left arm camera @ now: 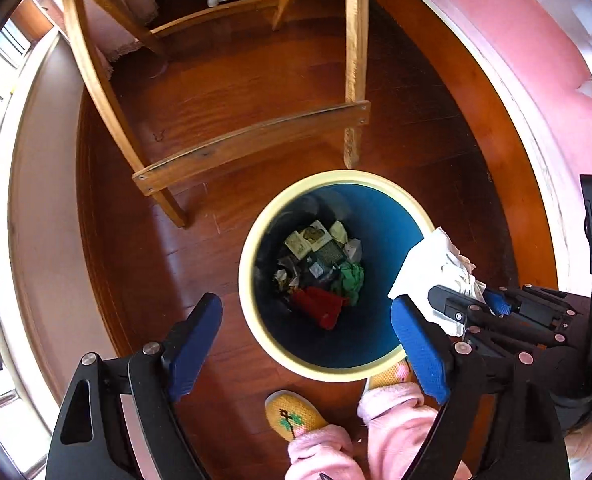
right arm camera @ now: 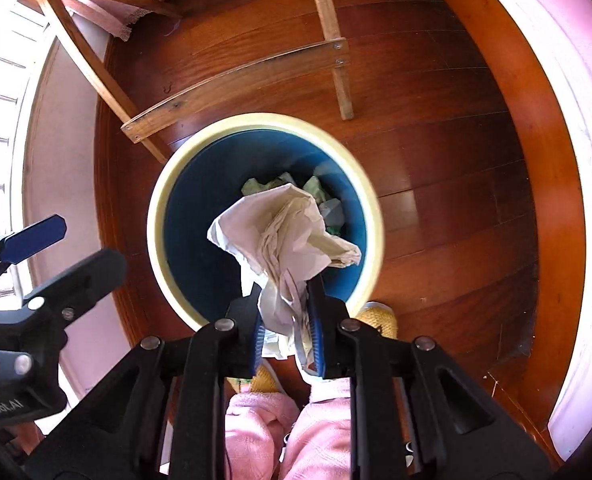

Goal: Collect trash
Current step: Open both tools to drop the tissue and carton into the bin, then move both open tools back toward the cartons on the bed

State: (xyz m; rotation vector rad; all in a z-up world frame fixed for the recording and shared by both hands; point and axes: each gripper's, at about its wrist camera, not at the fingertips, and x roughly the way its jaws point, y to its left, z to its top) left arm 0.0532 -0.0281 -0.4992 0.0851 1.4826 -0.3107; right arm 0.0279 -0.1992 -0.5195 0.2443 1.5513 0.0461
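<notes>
Bin first: from my left wrist view the round blue waste bin with a cream rim [left arm camera: 255, 236] stands on the dark red wooden floor [left arm camera: 235, 92], just in front of the light wooden chair frame [left arm camera: 247, 144] and right by my yellow knitted slippers [left arm camera: 293, 414]. My left gripper [left arm camera: 308, 340] hangs over the near edge of the bin with its blue pads spread wide and nothing between them, so that tool is released. Down in the bin I see mixed scraps, a red piece [left arm camera: 320, 306] and a green crumple [left arm camera: 350, 278] among them. At the bin's right rim the crumpled white paper wad [left arm camera: 436, 264] sticks out of my right gripper [left arm camera: 480, 304]. From the right wrist view, the right gripper [right arm camera: 285, 332] is clenched on the lower tail of that white paper wad [right arm camera: 287, 236], whose loose upper part fans out above the open mouth of the bin [right arm camera: 163, 196]. I judge the paper light, soft and springy, unlikely to slip from the ribbed pads yet prone to cling or unfold when let go. The pinch at its bunched, narrow end looks the sound place to hold it, since the flared part would only fold away. Dropping it calls for opening well over the bin's middle.
</notes>
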